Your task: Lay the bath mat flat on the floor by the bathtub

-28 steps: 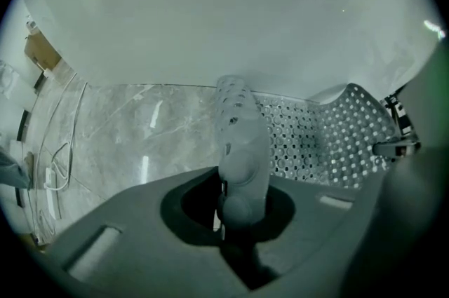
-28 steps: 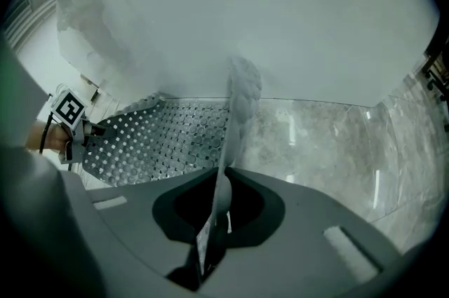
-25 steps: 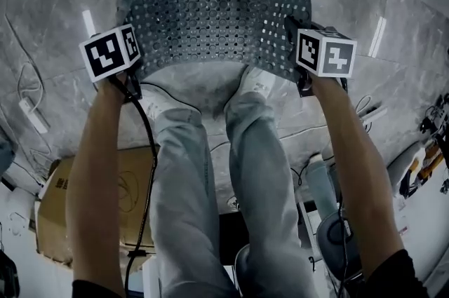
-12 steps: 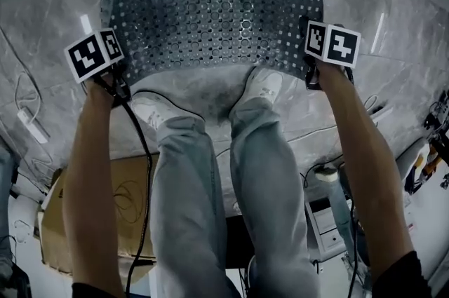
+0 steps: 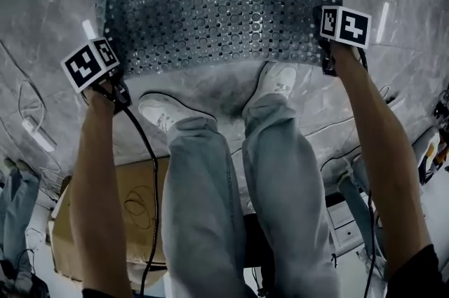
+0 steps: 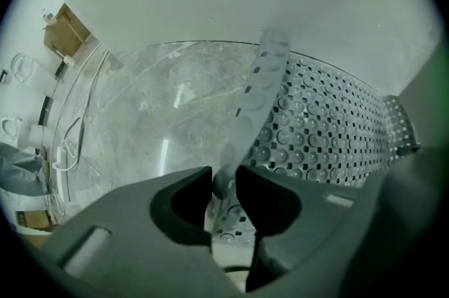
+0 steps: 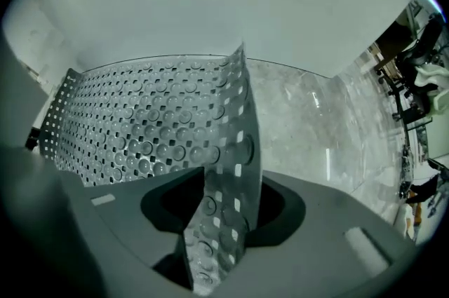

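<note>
Bath mat (image 5: 217, 2) is spread across the top centre of the head view on the marble floor (image 5: 49, 16). Its near edge is just above the person's shoes (image 5: 163, 111). Left gripper (image 6: 224, 181) is at the mat's lower-left corner, jaws pinched tight on the edge, which stands up out of them. Right gripper (image 7: 223, 209) is at the lower-right corner, jaws opening and already wide. The curled mat corner sits between them, with one pad clear of it. The middle of the mat looks flat.

Bath mat (image 5: 217, 5) on floor (image 5: 49, 30) ahead of shoes (image 5: 277, 79); cardboard box (image 5: 133, 219) behind.
</note>
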Demonstrator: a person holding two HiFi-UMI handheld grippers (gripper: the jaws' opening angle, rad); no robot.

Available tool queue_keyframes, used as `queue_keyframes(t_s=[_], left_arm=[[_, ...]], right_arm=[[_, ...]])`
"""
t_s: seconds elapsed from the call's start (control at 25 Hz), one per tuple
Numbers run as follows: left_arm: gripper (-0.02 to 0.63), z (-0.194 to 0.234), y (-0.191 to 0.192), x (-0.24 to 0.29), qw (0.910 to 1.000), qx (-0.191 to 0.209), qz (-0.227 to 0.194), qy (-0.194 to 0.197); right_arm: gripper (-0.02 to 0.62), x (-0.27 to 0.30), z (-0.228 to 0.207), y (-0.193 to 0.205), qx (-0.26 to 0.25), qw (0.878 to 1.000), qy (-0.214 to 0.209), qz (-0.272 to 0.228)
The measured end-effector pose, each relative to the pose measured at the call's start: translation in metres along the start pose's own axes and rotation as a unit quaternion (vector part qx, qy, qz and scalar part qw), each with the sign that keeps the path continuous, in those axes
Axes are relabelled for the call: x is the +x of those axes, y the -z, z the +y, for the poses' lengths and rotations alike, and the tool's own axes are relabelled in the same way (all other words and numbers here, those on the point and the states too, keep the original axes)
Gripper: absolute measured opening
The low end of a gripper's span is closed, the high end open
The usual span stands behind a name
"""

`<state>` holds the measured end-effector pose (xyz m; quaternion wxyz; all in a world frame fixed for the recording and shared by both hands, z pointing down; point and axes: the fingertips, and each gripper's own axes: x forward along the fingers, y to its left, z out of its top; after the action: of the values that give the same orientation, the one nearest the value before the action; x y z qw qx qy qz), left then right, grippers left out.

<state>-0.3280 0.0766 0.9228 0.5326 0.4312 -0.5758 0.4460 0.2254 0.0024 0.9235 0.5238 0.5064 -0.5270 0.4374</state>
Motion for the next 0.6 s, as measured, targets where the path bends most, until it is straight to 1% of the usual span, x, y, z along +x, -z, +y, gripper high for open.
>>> queue_keyframes(t_s=[0.04,0.12,0.28,0.36,0.44,0.52,0.6], left_arm=[[0.112,0.005,0.002,-0.002,1.0,0.0,0.001,-0.009],[0.112,0.011,0.003,-0.011,0.9997,-0.005,-0.001,-0.023],[0.101,0.016,0.017,-0.038,0.9984,-0.051,0.007,-0.023],[0.075,0.016,0.018,-0.054,0.9966,-0.079,0.009,-0.02],[0.027,0.009,0.022,-0.071,0.9943,-0.106,0.012,-0.008],[0.014,-0.002,0.024,-0.087,0.9932,-0.116,0.015,0.003],[0.006,-0.018,0.022,-0.102,0.9932,-0.115,0.015,0.014]], right_arm=[[0.177,-0.001,-0.005,0.001,0.003,1.0,0.01,0.003],[0.182,-0.008,-0.013,0.0,0.005,1.0,0.026,0.006],[0.188,-0.035,-0.022,0.024,0.017,0.999,0.038,0.03],[0.19,-0.051,-0.02,0.029,0.034,0.998,0.035,0.033],[0.189,-0.067,-0.014,0.029,0.047,0.998,0.028,0.033],[0.174,-0.082,-0.004,0.028,0.056,0.998,0.016,0.032],[0.163,-0.095,0.005,0.027,0.068,0.997,0.002,0.03]])
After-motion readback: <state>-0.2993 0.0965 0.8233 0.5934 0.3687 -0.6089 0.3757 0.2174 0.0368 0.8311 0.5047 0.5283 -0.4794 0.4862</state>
